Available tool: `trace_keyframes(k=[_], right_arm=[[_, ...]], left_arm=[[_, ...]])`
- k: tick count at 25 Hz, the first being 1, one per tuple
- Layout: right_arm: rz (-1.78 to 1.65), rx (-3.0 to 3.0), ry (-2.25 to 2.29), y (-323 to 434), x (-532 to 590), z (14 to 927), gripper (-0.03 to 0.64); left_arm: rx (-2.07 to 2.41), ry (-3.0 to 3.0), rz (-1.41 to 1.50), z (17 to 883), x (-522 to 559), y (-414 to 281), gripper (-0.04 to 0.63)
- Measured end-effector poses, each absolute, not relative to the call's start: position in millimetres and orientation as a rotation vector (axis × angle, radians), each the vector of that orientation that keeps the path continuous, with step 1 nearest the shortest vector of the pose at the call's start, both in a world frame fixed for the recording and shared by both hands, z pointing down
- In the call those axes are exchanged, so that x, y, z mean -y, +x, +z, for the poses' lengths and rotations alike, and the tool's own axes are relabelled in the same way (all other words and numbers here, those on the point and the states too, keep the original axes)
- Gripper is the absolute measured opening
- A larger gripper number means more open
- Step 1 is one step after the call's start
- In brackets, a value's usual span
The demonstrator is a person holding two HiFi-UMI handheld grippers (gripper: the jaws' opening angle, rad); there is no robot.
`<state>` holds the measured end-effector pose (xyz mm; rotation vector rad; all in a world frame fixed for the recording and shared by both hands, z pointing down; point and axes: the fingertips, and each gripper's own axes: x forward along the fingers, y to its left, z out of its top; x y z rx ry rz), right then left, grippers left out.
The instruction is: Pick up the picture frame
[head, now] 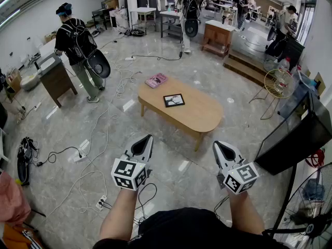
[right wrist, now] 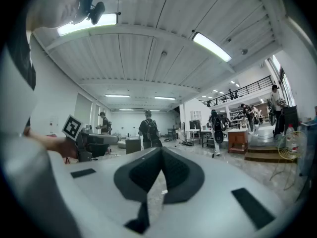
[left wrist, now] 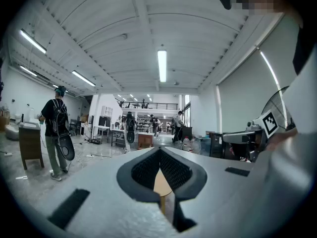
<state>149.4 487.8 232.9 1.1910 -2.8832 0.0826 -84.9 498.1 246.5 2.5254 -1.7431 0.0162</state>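
The picture frame (head: 174,100), black-edged with a dark picture, lies flat on a low oval wooden table (head: 199,115), with a pink book (head: 155,80) at the table's far left end. My left gripper (head: 147,139) and right gripper (head: 218,146) hang level over the floor, well short of the table's near edge and apart from the frame. Both are shut and hold nothing. In the left gripper view the closed jaws (left wrist: 160,150) frame a sliver of the wooden table (left wrist: 161,188). In the right gripper view the closed jaws (right wrist: 161,150) show only floor.
Cables and a power strip (head: 100,203) trail over the floor at my left. A person with a backpack (head: 78,43) stands by a small cabinet (head: 56,78) at far left. A black screen (head: 295,139) and a standing fan (head: 311,204) are at the right.
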Motion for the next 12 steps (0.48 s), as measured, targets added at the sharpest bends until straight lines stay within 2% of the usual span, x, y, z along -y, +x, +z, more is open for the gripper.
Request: trace_keyframes(k=[12], right_arm=[[0.081, 2.895, 1.163, 171, -463, 227, 0.002]], left_arm=[[1.767, 2.53, 0.069, 243, -475, -60, 0.009]])
